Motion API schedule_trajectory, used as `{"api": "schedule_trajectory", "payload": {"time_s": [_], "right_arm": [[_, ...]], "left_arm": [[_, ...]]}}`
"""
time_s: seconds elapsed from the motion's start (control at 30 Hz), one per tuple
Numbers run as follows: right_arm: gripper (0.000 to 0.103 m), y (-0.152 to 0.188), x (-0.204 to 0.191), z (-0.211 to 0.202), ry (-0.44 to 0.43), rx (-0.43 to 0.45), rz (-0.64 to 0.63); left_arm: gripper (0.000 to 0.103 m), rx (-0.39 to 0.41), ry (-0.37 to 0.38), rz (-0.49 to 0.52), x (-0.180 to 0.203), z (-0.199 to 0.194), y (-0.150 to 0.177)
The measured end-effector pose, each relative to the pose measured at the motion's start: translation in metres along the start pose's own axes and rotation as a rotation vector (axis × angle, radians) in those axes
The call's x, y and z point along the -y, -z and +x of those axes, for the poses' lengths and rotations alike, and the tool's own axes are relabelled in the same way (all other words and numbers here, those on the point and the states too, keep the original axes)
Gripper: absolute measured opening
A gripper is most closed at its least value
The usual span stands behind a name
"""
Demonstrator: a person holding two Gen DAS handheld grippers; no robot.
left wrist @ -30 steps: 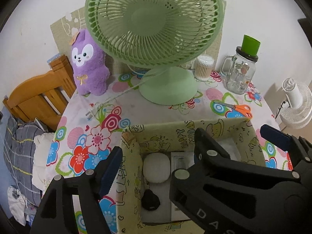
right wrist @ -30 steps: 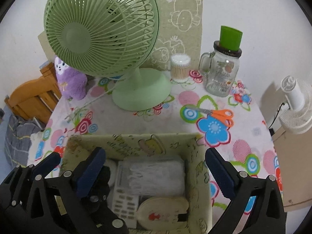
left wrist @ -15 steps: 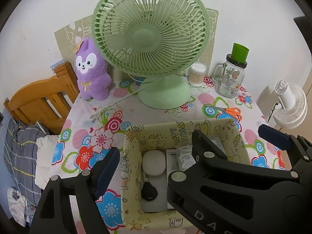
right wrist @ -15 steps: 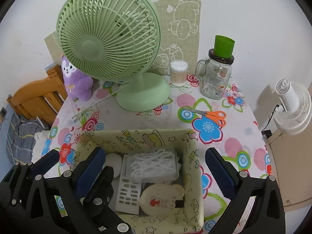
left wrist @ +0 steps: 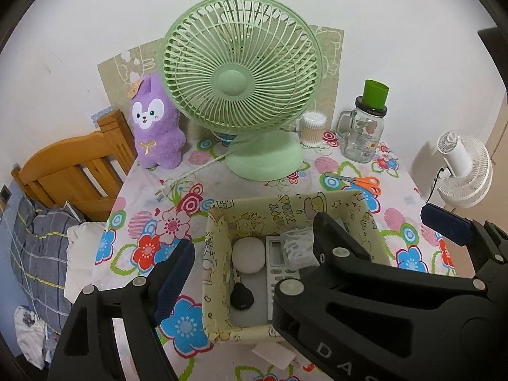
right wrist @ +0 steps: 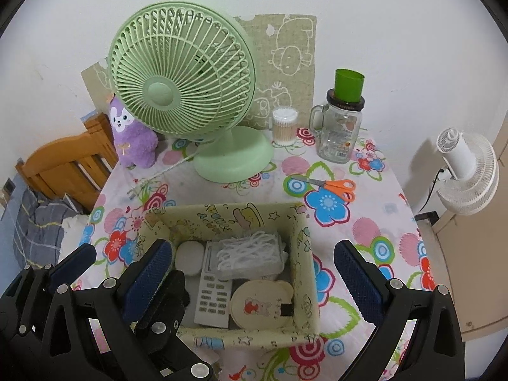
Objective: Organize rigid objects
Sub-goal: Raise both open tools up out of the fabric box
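Two hand-held grippers, both with jaws apart and nothing between them.

The left hand-held gripper (left wrist: 304, 241) tilts steeply downward above the near edge of the table, its blue-padded fingers (left wrist: 173, 281) set wide, having just been opening. The right hand-held gripper (right wrist: 254, 266) tilts down alongside it, its blue pads (right wrist: 357, 281) likewise spread wide. Neither holds or touches anything.

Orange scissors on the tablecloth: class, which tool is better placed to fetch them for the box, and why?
Probably the right tool: open, empty, and on the box's side nearer the scissors. The left tool stands further left.
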State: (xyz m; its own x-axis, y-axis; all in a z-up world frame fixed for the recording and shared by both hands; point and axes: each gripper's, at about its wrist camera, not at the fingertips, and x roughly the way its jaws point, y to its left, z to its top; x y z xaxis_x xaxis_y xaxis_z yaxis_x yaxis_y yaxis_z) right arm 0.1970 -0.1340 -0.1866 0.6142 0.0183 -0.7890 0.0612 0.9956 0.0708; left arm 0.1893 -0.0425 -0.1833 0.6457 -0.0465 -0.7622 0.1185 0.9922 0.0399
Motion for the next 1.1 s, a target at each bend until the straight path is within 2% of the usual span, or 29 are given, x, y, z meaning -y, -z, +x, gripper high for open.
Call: {"api": "schedule_trajectory", "payload": {"time_s": [0.67,1.1], "right_arm": [[0.103,0.019,0.003,-0.041,-0.004,0.014,-0.004],[0.103,0.042,0.011,-0.056,0.008,-0.001,-0.006]], "left_arm": [[0.085,0.025,-0.011,-0.010,0.005,-0.041,0.020],[0.085,0.006,-0.004,-0.012,0.015,-0.054,0.041]]}}
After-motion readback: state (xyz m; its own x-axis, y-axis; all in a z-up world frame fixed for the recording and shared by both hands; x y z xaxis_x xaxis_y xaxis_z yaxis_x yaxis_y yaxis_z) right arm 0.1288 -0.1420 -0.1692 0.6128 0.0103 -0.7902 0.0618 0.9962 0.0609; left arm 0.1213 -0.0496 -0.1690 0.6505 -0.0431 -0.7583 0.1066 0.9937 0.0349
